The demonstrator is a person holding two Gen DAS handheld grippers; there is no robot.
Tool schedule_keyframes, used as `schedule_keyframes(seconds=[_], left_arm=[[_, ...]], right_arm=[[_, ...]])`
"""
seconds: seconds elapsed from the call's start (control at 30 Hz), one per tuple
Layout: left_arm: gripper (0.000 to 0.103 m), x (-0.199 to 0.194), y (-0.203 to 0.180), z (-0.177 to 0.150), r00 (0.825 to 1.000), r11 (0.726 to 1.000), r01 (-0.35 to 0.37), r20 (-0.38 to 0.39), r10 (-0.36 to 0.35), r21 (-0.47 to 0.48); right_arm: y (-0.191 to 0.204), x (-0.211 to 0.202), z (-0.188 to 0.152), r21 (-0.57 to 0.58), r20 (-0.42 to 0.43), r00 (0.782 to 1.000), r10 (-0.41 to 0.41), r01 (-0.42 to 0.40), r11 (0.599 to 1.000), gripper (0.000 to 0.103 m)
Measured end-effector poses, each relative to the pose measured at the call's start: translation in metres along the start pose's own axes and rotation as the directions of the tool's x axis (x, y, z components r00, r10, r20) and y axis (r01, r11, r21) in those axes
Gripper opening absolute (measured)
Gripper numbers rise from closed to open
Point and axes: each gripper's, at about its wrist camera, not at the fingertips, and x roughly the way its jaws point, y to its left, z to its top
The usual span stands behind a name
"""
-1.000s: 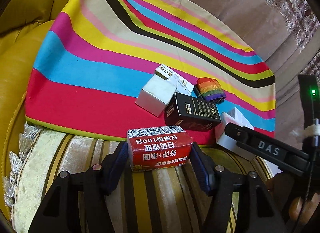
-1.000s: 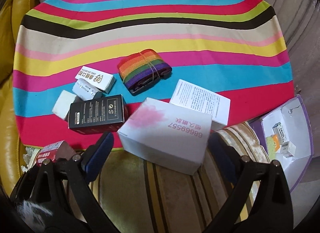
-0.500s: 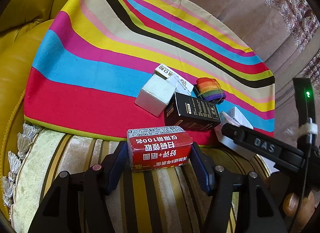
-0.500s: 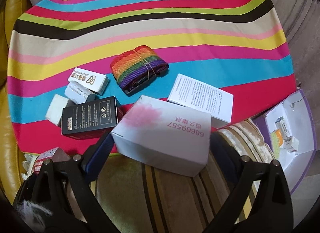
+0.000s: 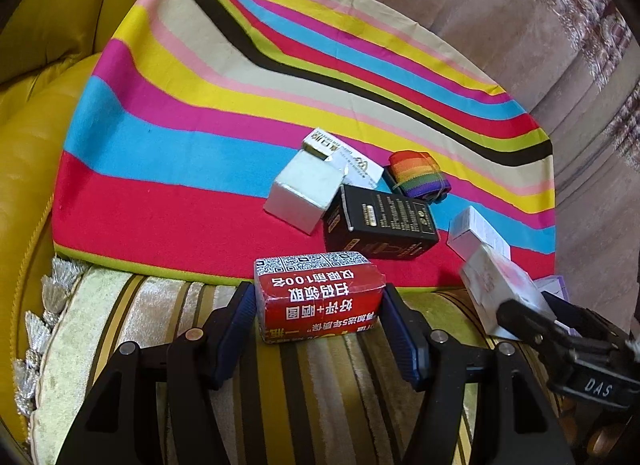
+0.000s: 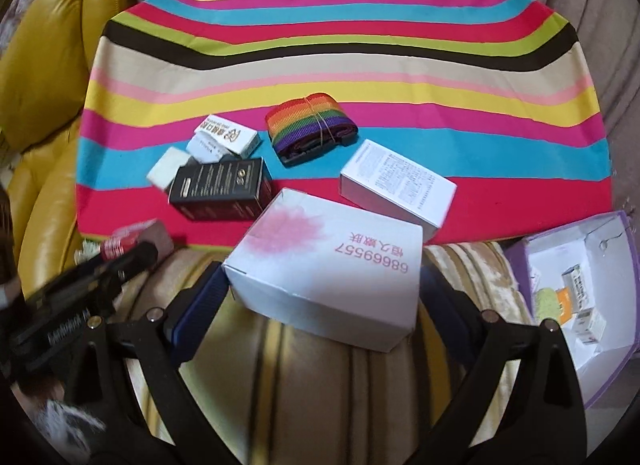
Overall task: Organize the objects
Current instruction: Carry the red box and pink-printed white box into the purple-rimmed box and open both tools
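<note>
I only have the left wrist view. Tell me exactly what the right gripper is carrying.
Observer: The right gripper is shut on a large white box whose top shows a pink bloom and red digits.
Operator: Report what lies past my right edge.
Observer: An open purple-edged box sits there with a few small packets inside.
Operator: Describe the top of the other white box behind the carried one.
Observer: The printed box has a top face covered in fine black text.
</note>
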Motion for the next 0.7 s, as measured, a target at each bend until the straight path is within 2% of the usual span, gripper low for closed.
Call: schedule_keyframes(seconds=[0.3,0.7], left_arm=[[0.063,-0.005,-0.037,0.006,1.000,0.994,0.012,0.013,-0.013,0.106],[0.063,-0.004,-0.086,-0.001,1.000,0.981,0.030,-0.013,-0.028,0.193]], right_arm=[[-0.035,-0.016,-0.019,-0.005,0.009,1.000,0.018,-0.018,1.000,0.095],[-0.078,-0.030,-0.030,0.099,0.049,0.998,0.026,-0.031,0.995,0.095]])
